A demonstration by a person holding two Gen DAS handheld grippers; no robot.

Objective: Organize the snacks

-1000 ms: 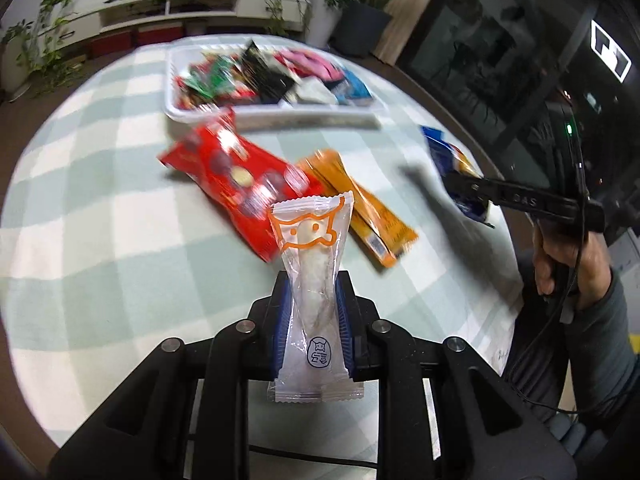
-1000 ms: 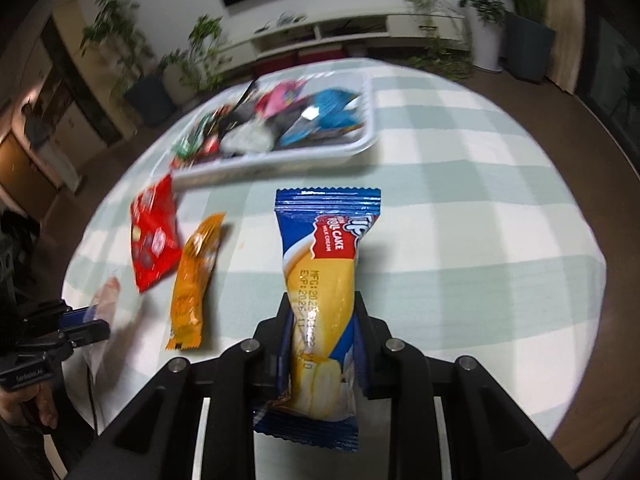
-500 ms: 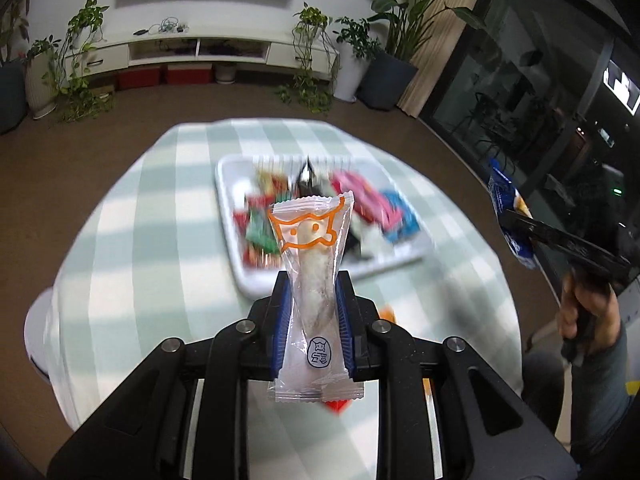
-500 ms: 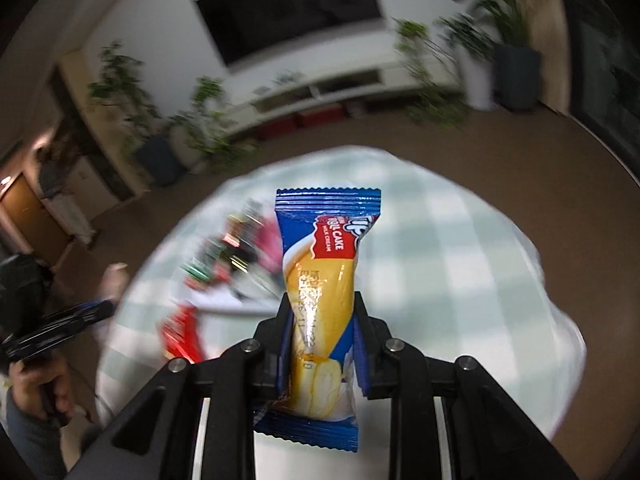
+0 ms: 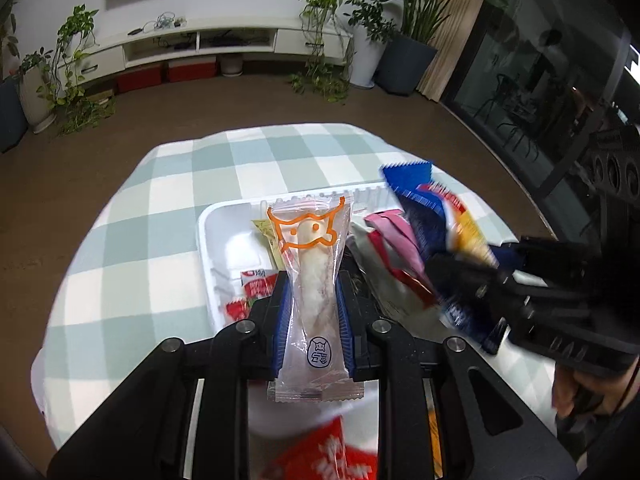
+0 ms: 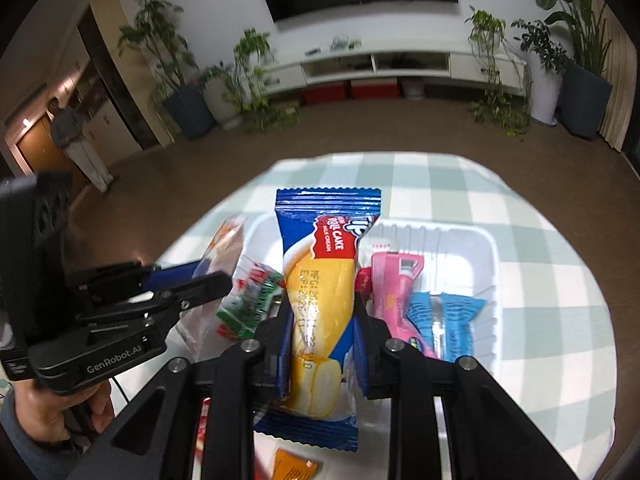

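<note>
My left gripper point(image 5: 312, 292) is shut on a clear snack packet with an orange cat drawing point(image 5: 310, 276), held upright above the near left part of the white tray point(image 5: 208, 240). My right gripper point(image 6: 320, 316) is shut on a blue and yellow roll cake packet point(image 6: 322, 300), held upright above the tray point(image 6: 490, 256). The two grippers hang side by side; the right one shows in the left wrist view point(image 5: 472, 280) and the left one in the right wrist view point(image 6: 200, 284). The tray holds several snacks, among them a pink packet point(image 6: 394, 292) and a light blue one point(image 6: 444, 320).
The tray sits on a round table with a green and white checked cloth point(image 5: 160, 216). A red packet point(image 5: 332, 456) and an orange packet point(image 6: 292, 466) lie on the cloth nearer to me than the tray. Brown floor, potted plants and a low white cabinet lie beyond.
Both grippers rose from the table with their packets, moved toward the tray, and now hang low over it, close together.
</note>
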